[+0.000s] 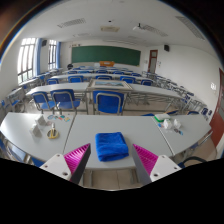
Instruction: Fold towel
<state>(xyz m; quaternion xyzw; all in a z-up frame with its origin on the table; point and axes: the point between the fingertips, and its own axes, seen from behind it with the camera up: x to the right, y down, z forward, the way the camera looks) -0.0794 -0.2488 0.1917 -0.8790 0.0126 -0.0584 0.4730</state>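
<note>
A blue towel [111, 145] lies folded in a rough rectangle on the white table [60, 133], just ahead of the fingers and between their lines. My gripper [112, 160] is open and empty, held above the table's near edge. Its magenta pads [78, 158] stand wide apart on either side, and the towel's near edge sits between their tips without touching them.
A small flask and bottles [52, 127] stand on the table to the left. White cups or clutter [172, 123] sit on the table to the right. Beyond are rows of desks with blue chairs [108, 101] and a green blackboard [105, 55] on the far wall.
</note>
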